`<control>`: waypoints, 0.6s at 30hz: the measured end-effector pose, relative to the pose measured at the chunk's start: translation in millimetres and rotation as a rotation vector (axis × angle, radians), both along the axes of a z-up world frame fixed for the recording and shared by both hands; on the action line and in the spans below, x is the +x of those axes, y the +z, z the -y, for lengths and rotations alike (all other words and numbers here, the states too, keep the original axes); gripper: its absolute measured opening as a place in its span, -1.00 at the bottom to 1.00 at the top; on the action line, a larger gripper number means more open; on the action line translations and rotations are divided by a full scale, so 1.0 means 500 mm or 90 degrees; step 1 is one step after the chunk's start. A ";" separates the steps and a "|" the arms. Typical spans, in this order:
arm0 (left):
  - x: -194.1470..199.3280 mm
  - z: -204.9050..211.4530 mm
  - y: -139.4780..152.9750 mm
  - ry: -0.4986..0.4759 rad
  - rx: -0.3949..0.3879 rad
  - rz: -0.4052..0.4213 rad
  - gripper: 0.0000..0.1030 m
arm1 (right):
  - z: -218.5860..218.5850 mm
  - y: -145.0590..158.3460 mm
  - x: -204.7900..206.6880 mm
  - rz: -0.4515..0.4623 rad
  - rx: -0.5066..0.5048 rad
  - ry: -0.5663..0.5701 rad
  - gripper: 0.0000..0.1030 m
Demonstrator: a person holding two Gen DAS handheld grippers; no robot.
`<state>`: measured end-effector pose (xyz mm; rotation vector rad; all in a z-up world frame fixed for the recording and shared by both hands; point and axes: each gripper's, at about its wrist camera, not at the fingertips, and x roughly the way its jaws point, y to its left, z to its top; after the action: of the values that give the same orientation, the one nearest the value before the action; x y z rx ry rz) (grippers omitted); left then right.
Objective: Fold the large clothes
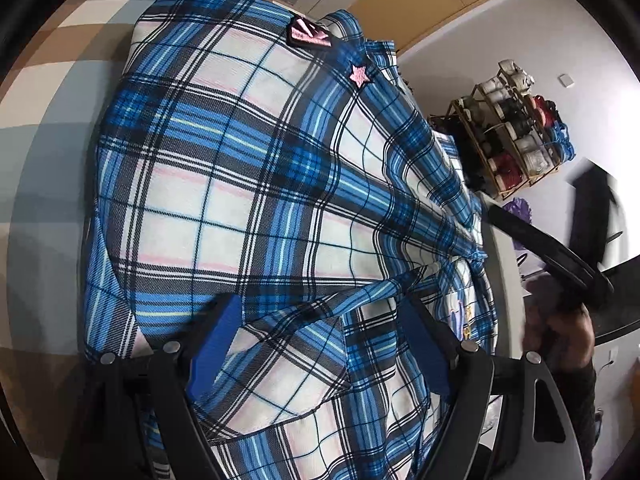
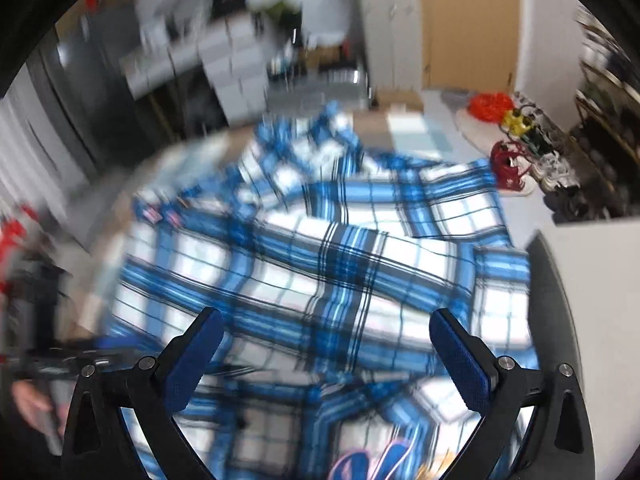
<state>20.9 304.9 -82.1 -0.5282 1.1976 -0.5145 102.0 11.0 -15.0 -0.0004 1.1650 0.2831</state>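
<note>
I held both the left gripper [image 1: 320,344] and right gripper [image 2: 326,354] wide open over the plaid shirt [image 1: 248,184] (nothing pinched), judging a clean hem pinch best.

The shirt [image 1: 248,184] lies spread on the table [image 1: 52,128]; my left tool [image 1: 320,344] straddles its near fold, a rack [image 1: 516,136] to its right.

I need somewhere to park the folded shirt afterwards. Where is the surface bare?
Bare checked surface lies along the plaid shirt's left edge in the left wrist view. Opposite, the wire rack of spools crowds the table edge; the shirt covers the middle.
</note>
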 end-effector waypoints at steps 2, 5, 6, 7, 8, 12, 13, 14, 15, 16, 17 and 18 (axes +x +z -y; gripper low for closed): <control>0.000 -0.005 0.000 0.004 -0.004 0.001 0.50 | -0.013 -0.044 0.043 -0.047 -0.011 -0.006 1.00; -0.009 -0.012 0.000 0.009 0.000 0.003 0.50 | -0.007 -0.093 0.093 -0.083 -0.022 -0.046 1.00; -0.013 -0.012 0.000 0.005 0.001 0.002 0.50 | 0.002 -0.112 0.111 -0.100 -0.020 -0.066 1.00; -0.016 -0.010 0.000 -0.003 0.005 -0.001 0.50 | 0.009 -0.122 0.121 -0.106 -0.015 -0.078 1.00; -0.025 -0.024 0.000 -0.008 0.007 0.001 0.50 | 0.017 -0.137 0.132 -0.115 -0.018 -0.093 1.00; -0.032 -0.035 0.015 -0.002 0.019 0.025 0.50 | 0.021 -0.171 0.155 -0.110 -0.093 -0.111 1.00; -0.033 -0.037 0.021 0.003 0.021 0.035 0.50 | 0.019 -0.171 0.155 -0.107 -0.105 -0.111 1.00; -0.033 -0.039 0.025 0.007 0.022 0.043 0.50 | 0.012 -0.167 0.155 -0.102 -0.122 -0.109 1.00; -0.033 -0.042 0.028 0.009 0.021 0.048 0.50 | 0.004 -0.156 0.154 -0.087 -0.140 -0.104 0.99; -0.031 -0.047 0.031 0.016 0.018 0.053 0.50 | -0.003 -0.143 0.152 -0.069 -0.151 -0.102 0.99; -0.030 -0.047 0.031 0.020 0.017 0.054 0.50 | -0.013 -0.114 0.144 -0.034 -0.156 -0.096 0.99; -0.029 -0.051 0.032 0.025 0.014 0.054 0.50 | -0.027 -0.083 0.135 -0.002 -0.139 -0.084 0.99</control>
<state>6.2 330.5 -65.9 -0.5056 1.1093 -0.4855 169.3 24.5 -56.3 -0.1135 1.1885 0.0385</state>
